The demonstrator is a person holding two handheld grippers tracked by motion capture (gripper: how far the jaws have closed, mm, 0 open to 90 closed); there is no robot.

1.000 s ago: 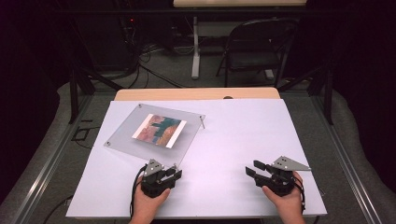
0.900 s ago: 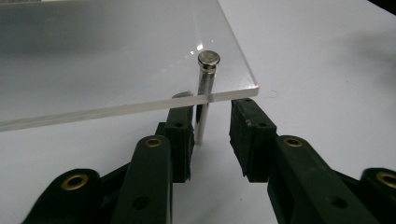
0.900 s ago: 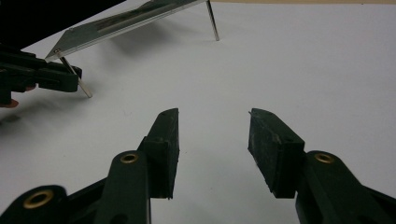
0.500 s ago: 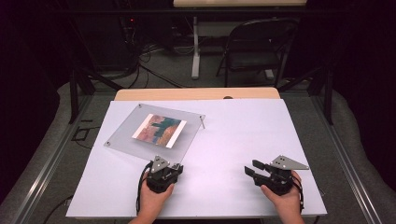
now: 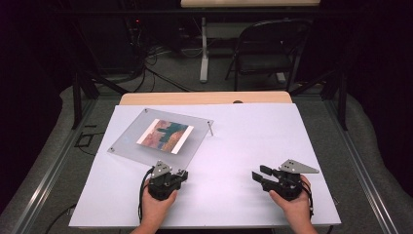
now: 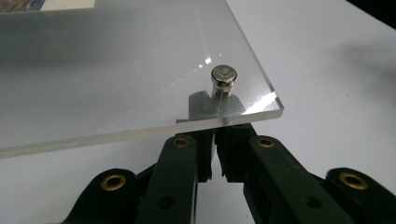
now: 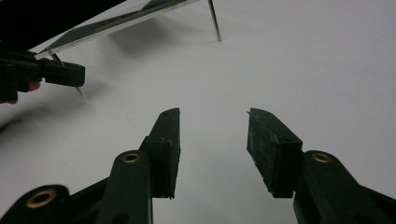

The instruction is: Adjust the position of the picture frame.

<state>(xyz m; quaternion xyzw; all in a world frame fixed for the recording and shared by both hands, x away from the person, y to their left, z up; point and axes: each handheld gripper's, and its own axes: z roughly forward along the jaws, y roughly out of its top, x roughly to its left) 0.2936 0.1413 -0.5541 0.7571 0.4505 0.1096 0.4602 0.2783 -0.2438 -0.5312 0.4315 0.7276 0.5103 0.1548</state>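
A clear acrylic frame (image 5: 146, 146) holding a colourful picture (image 5: 165, 135) stands tilted on thin metal legs at the left of the white table (image 5: 243, 141). My left gripper (image 5: 181, 173) sits at the frame's near corner. In the left gripper view its jaws (image 6: 215, 140) have just been closing and now pinch the corner leg under the plate (image 6: 116, 70), below the round screw cap (image 6: 223, 77). The right gripper view shows that leg (image 7: 80, 92) poking out below the left jaws. My right gripper (image 5: 260, 173) rests at the near right, open (image 7: 212, 135) with nothing between its pads.
The frame's far leg (image 5: 211, 129) stands on the table behind the picture. A wooden strip (image 5: 204, 98) borders the table's far edge. Beyond it are a folding chair (image 5: 265, 48) and cables on the floor. The table's front edge lies just behind both hands.
The left gripper has slid a little forward and right to the frame's near corner and closed its jaws on the leg there. The right gripper has stayed put.
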